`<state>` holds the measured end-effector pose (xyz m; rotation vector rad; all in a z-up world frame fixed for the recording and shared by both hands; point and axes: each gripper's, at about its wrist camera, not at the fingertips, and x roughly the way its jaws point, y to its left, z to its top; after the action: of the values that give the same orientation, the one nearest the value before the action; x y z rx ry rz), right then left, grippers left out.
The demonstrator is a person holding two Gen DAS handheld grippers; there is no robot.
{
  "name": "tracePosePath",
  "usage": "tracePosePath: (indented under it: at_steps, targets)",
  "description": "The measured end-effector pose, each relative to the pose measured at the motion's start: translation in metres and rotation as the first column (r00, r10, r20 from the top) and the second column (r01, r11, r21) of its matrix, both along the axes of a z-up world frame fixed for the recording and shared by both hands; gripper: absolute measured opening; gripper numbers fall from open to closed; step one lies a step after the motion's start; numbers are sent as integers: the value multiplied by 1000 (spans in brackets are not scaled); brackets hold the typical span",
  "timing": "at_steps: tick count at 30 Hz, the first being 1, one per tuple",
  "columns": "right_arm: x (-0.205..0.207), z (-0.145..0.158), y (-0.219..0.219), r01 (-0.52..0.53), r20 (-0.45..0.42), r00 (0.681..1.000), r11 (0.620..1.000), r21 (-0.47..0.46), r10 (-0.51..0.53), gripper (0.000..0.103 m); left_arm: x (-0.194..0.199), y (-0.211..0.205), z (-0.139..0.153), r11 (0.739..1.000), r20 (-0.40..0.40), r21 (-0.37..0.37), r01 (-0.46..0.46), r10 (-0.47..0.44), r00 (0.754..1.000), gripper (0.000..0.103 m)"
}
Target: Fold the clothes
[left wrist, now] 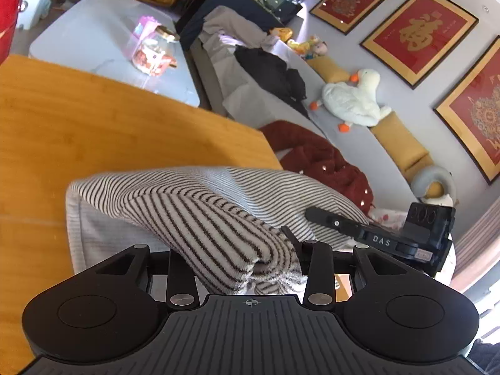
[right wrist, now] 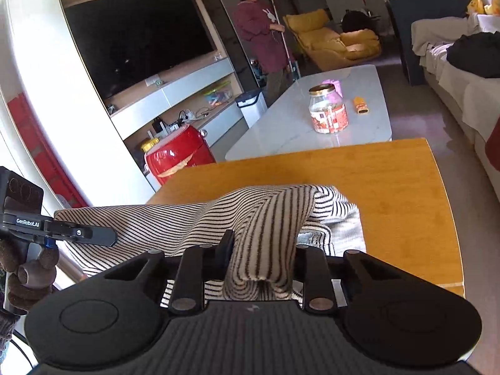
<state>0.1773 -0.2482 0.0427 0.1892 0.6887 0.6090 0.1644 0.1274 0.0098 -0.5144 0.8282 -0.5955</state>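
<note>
Right now the striped garment [left wrist: 200, 212] is lying bunched on the wooden table [left wrist: 93, 131], and I am clamping a fold of it in my left gripper [left wrist: 243, 265] and another in my right gripper [right wrist: 262, 262].

Daylight does most of the work in both views, pretty bright overall. In the right wrist view the white wall panel [right wrist: 28, 72] on the left is blown out, and the pale coffee table [right wrist: 350, 118] shows pink-white glare. The wooden table [left wrist: 93, 131] looks warm and evenly lit. Heavy fisheye bending curves the framed pictures [left wrist: 418, 34]. The striped garment [left wrist: 218, 218] stays sharp; far corners go soft.
</note>
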Motion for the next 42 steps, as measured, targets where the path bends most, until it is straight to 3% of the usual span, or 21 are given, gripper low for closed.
tracePosePath:
  at_steps: [3, 6, 9, 11, 12, 14, 16, 22, 27, 30, 34, 38, 42]
  targets:
    - [-8, -23, 4, 3, -2, 1000, 995, -100, -4, 26, -11, -3, -34, 999, -75, 39, -23, 26, 997, 42]
    - [-13, -37, 12, 14, 25, 1000, 983, -184, -10, 35, -16, 5, -52, 996, -117, 57, -72, 78, 990, 41]
    - [-20, -28, 10, 40, 58, 998, 977, -209, -28, 52, -26, 11, -37, 986, -69, 123, -113, 122, 990, 52]
    - [-24, -22, 7, 72, 88, 995, 970, -230, -53, 74, -36, 14, -24, 975, -21, 175, -138, 144, 989, 59]
    - [-23, -22, 7, 90, 100, 993, 966, -242, -67, 80, -42, 13, -16, 973, 7, 183, -142, 144, 990, 63]
    - [-22, -21, 7, 126, 123, 988, 956, -265, -96, 95, -54, 11, -1, 976, 51, 164, -142, 136, 989, 76]
    - [-20, -20, 7, 163, 147, 981, 944, -288, -124, 102, -62, 6, 9, 983, 80, 127, -133, 123, 989, 85]
    - [-17, -17, 7, 272, 223, 953, 898, -347, -203, 103, -73, -11, 17, 980, 113, 114, -165, 152, 982, 87]
    - [-11, -45, 7, 304, 191, 949, 883, -358, -249, 103, -95, -15, 43, 933, 264, 202, -298, 241, 934, 89]
    - [-9, -53, 5, 309, 174, 949, 885, -349, -263, 103, -98, -21, 57, 958, 270, 145, -246, 201, 942, 95]
    - [-9, -55, -3, 301, 148, 952, 897, -324, -266, 103, -81, -45, 42, 997, 141, 40, -68, 61, 988, 95]
    - [-14, -56, -3, 309, 150, 950, 895, -321, -274, 103, -48, -69, -13, 998, -58, 65, -9, 12, 998, 95]
    - [-30, -57, 1, 310, 156, 949, 891, -330, -273, 103, -33, -59, -27, 997, -62, 59, -46, 49, 997, 94]
